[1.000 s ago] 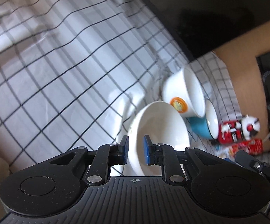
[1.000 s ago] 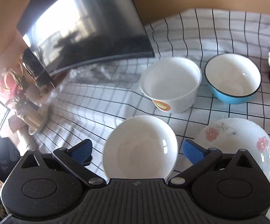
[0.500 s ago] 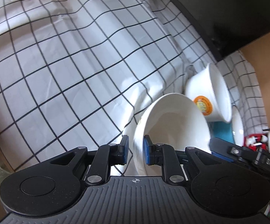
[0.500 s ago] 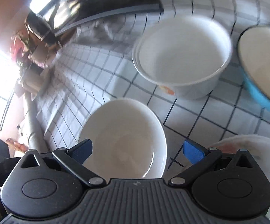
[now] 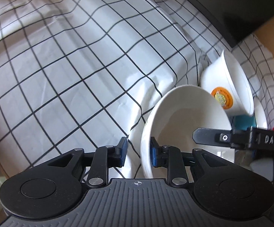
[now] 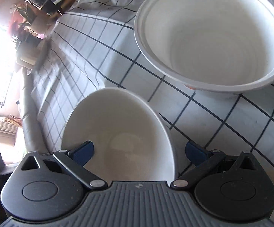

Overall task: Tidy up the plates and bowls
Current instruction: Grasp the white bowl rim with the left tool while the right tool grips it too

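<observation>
Jaws of the left gripper (image 5: 138,155) are opening around the near-left rim of the plain white bowl (image 5: 186,121): the outer blue pad is standing clear of the wall, while the inner pad is lying against or just beside the inside of the rim, so nothing is being pinched. That bowl is sitting on the worktop, which is covered with a white checked cloth (image 5: 80,75), and it is tilting slightly in the left wrist view. The right gripper (image 6: 139,151) is hovering over the same bowl (image 6: 118,132) with its jaws spread wide, one blue pad inside the bowl at the left and the other outside the rim at the right, neither pressing on it. One of its black fingers is reaching across the bowl's mouth in the left wrist view. Just beyond the bowl a larger white bowl with an orange label (image 5: 229,89) is standing, and a blue bowl (image 5: 244,122) is showing behind it.
</observation>
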Demonstrator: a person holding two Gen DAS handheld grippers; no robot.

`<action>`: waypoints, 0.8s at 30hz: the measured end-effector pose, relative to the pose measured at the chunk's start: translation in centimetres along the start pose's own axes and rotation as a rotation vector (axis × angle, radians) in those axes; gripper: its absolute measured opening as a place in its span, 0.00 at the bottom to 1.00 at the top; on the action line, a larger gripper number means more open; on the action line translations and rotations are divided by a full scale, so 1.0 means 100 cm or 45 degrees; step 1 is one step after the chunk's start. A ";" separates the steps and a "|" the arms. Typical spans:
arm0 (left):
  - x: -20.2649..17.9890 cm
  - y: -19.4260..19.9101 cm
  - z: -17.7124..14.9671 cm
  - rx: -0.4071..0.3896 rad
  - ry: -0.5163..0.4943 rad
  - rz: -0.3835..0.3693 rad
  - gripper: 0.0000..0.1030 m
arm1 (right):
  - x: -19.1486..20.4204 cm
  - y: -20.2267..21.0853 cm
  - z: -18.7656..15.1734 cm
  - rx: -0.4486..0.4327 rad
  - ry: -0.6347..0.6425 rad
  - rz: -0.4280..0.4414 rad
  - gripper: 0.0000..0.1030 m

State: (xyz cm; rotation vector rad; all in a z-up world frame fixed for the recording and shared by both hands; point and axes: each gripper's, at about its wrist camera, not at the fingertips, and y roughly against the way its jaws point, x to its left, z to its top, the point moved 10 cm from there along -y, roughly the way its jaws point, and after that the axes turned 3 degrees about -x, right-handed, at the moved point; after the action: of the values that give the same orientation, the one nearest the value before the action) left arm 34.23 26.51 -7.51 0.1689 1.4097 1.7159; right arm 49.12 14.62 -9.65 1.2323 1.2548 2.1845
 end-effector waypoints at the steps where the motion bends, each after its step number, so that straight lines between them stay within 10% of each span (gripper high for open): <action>1: 0.000 -0.002 -0.001 0.006 -0.009 -0.007 0.29 | 0.000 0.000 0.000 0.014 0.008 0.003 1.00; 14: -0.010 -0.001 -0.008 -0.056 -0.200 -0.004 0.33 | -0.007 0.003 0.002 0.022 -0.052 0.097 1.00; 24: -0.017 -0.007 -0.008 -0.051 -0.271 0.033 0.36 | 0.015 -0.013 -0.003 0.178 0.197 -0.100 1.00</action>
State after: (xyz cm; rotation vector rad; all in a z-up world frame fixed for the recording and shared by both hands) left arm 35.14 24.75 -7.70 0.3390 1.2207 1.6922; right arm 47.88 16.12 -10.05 1.0609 1.5141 2.2030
